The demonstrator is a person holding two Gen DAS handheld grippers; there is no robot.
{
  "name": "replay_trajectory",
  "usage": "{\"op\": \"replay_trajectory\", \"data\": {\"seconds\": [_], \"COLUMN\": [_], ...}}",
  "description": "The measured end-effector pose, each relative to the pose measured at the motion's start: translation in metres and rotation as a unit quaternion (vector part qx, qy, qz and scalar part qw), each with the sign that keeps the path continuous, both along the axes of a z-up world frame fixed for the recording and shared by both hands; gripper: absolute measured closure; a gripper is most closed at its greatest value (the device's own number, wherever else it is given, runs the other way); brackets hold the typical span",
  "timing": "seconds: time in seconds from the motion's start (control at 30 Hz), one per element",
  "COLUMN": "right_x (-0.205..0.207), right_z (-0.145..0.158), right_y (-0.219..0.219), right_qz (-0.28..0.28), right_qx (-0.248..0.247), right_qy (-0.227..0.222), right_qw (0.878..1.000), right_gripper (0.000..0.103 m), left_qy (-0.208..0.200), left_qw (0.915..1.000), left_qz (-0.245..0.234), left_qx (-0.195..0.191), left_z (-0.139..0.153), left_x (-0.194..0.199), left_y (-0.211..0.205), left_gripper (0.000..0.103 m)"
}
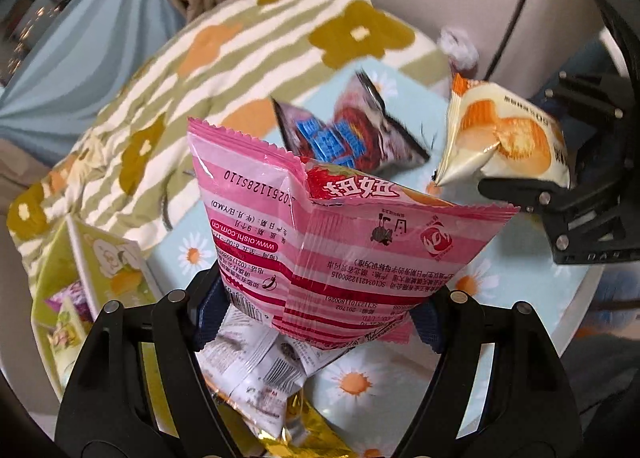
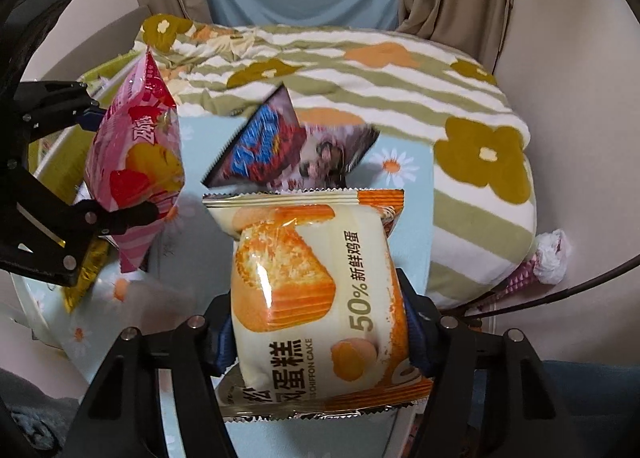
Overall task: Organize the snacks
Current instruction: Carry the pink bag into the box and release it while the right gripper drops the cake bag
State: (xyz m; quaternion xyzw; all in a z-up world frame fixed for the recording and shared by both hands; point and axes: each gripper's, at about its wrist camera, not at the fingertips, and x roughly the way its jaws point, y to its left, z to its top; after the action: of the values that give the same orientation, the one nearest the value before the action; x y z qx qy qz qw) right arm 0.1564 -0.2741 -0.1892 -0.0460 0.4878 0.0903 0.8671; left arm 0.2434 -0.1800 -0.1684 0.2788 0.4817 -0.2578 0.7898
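My left gripper (image 1: 316,310) is shut on a pink striped snack bag (image 1: 340,242) and holds it above the table; the bag also shows in the right wrist view (image 2: 136,166). My right gripper (image 2: 320,334) is shut on a cream and orange chiffon cake packet (image 2: 316,298), which shows at the right of the left wrist view (image 1: 508,138). A dark snack packet with blue lettering (image 1: 344,134) is blurred between the two held bags, over the table; it also shows in the right wrist view (image 2: 288,146).
A round table with a light blue daisy cloth (image 1: 500,298) lies below. A white packet (image 1: 260,362) and a gold packet (image 1: 308,434) lie on it. A yellow-green box (image 1: 88,282) stands at the left. A floral striped blanket (image 2: 400,82) is behind.
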Motion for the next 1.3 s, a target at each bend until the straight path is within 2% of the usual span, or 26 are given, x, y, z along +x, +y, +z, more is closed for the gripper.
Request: {"op": "replay_trajectory", "data": {"seconds": [0.13, 0.3, 0.47, 0.63, 0.87, 1.0, 1.13, 1.2, 1.27, 1.3], "right_x": [0.002, 0.011, 0.024, 0.035, 0.044, 0.048, 0.05, 0.05, 0.05, 0.049], "right_z": [0.032, 0.072, 0.11, 0.132, 0.13, 0.117, 0.102, 0.095, 0.089, 0.087], "right_y": [0.005, 0.023, 0.065, 0.122, 0.205, 0.247, 0.277, 0.288, 0.296, 0.298], "right_qz": [0.008, 0.039, 0.094, 0.129, 0.146, 0.153, 0.145, 0.135, 0.121, 0.115], "right_qx": [0.009, 0.029, 0.051, 0.069, 0.111, 0.117, 0.121, 0.121, 0.123, 0.125], "right_qy": [-0.021, -0.048, -0.075, -0.086, -0.064, -0.047, -0.025, -0.017, -0.012, -0.011], "right_qw": [1.0, 0.998, 0.991, 0.985, 0.981, 0.98, 0.982, 0.983, 0.985, 0.985], "right_gripper": [0.042, 0.042, 0.042, 0.042, 0.042, 0.042, 0.042, 0.042, 0.042, 0.042], "left_qy": [-0.013, -0.045, -0.068, -0.073, -0.053, -0.034, -0.011, -0.008, -0.01, -0.015], "left_qw": [0.9984, 0.9891, 0.9693, 0.9503, 0.9316, 0.9281, 0.9258, 0.9262, 0.9285, 0.9305], "left_qz": [0.046, 0.127, 0.224, 0.291, 0.352, 0.366, 0.373, 0.371, 0.365, 0.36], "left_qx": [-0.031, -0.059, -0.075, -0.082, -0.074, -0.061, -0.063, -0.067, -0.066, -0.068], "left_z": [0.032, 0.072, 0.098, 0.107, 0.091, 0.068, 0.044, 0.034, 0.03, 0.03], "left_x": [0.001, -0.001, -0.006, -0.013, -0.02, -0.018, -0.014, -0.011, -0.013, -0.014], "left_y": [0.018, 0.058, 0.122, 0.195, 0.296, 0.34, 0.367, 0.379, 0.382, 0.383], "left_gripper": [0.027, 0.027, 0.027, 0.027, 0.027, 0.027, 0.026, 0.021, 0.0, 0.0]}}
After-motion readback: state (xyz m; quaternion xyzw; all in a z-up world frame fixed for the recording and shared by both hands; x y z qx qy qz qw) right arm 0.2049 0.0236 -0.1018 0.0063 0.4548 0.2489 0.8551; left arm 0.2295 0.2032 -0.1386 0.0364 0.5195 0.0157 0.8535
